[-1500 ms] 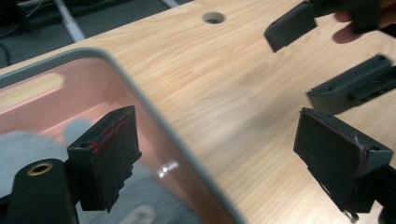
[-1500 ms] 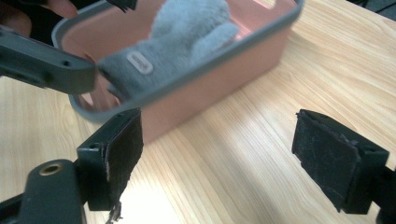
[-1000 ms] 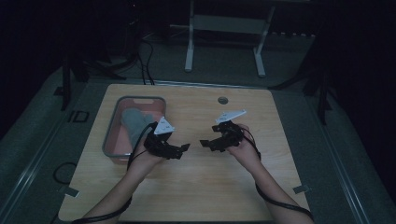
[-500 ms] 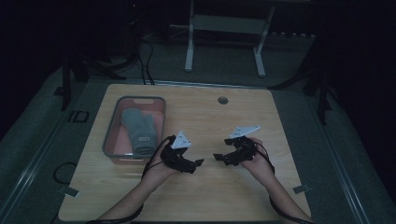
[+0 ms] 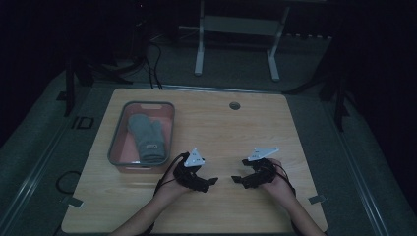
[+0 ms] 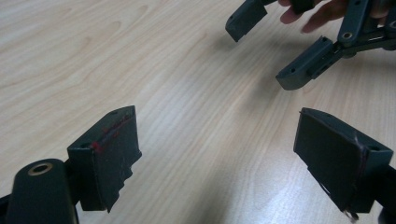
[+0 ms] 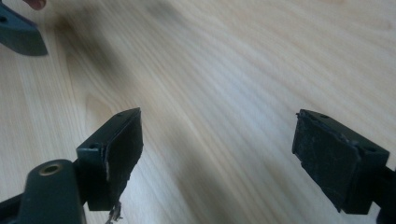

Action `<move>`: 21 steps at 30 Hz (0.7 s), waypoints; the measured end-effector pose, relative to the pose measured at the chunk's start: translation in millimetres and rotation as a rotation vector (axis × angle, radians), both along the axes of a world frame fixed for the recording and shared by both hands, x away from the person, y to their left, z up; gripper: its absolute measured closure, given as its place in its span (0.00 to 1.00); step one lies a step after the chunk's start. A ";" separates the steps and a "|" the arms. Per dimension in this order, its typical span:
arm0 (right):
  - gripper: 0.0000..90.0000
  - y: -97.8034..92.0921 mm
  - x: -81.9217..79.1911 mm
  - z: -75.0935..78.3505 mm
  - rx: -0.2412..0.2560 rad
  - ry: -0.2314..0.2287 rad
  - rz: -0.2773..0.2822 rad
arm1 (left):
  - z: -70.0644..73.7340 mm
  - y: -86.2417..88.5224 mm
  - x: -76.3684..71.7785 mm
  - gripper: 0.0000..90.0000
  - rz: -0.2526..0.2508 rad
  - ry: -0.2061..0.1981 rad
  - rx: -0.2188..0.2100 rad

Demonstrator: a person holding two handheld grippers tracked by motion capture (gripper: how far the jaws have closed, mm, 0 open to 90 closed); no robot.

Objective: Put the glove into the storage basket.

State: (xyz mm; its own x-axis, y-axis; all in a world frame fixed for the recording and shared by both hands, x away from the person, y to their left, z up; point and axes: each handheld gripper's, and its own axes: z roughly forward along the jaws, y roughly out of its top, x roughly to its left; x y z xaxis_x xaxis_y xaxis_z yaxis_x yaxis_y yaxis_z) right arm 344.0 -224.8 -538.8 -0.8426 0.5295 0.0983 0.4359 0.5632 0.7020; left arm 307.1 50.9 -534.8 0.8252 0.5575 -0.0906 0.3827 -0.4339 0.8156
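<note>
Both grippers rest low over the near part of the wooden tabletop (image 5: 295,128), pointing toward each other with a gap of bare wood between them.

Left gripper (image 5: 210,181): fingers (image 6: 109,154) released, spread wide, nothing between them. The left gripper view shows bare wood grain in the gap and the tips of the other gripper at the upper right.

Right gripper (image 5: 236,180): fingers (image 7: 116,149) released, spread wide, nothing between them. The pads show wear along their edges.

A grey mitten (image 5: 146,139) lies flat inside a grey tray (image 5: 118,138) with a pink floor, on the left half of the tabletop. The mitten lies lengthwise in the tray, cuff toward the person. The tray stands just beyond and to the left of the left gripper, not touching it.
</note>
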 end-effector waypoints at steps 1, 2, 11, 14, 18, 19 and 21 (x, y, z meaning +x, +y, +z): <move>0.18 -4.3 -1.8 -2.9 0.003 0.005 -0.007 | -2.8 -1.7 -2.0 0.16 -0.015 0.001 -0.013; 0.18 -6.1 -2.9 -4.1 0.005 0.007 -0.011 | -4.0 -2.8 -3.5 0.16 -0.021 0.002 -0.020; 0.18 -21.7 -15.2 -16.4 0.001 0.004 -0.010 | -13.9 -11.0 -12.3 0.16 -0.059 0.002 -0.007; 0.18 -28.6 -19.0 -17.6 0.018 -0.005 -0.031 | -17.2 -10.7 -13.1 0.16 -0.061 0.003 0.002; 0.18 -36.9 -21.3 -19.5 0.024 -0.014 -0.051 | -19.0 -10.1 -13.4 0.16 -0.058 0.002 -0.005; 0.18 -38.2 -21.4 -20.2 0.026 -0.014 -0.053 | -19.1 -10.1 -13.4 0.16 -0.058 0.003 -0.006; 0.18 -38.9 -21.7 -20.7 0.021 -0.017 -0.052 | -19.2 -10.1 -13.3 0.16 -0.058 0.003 -0.004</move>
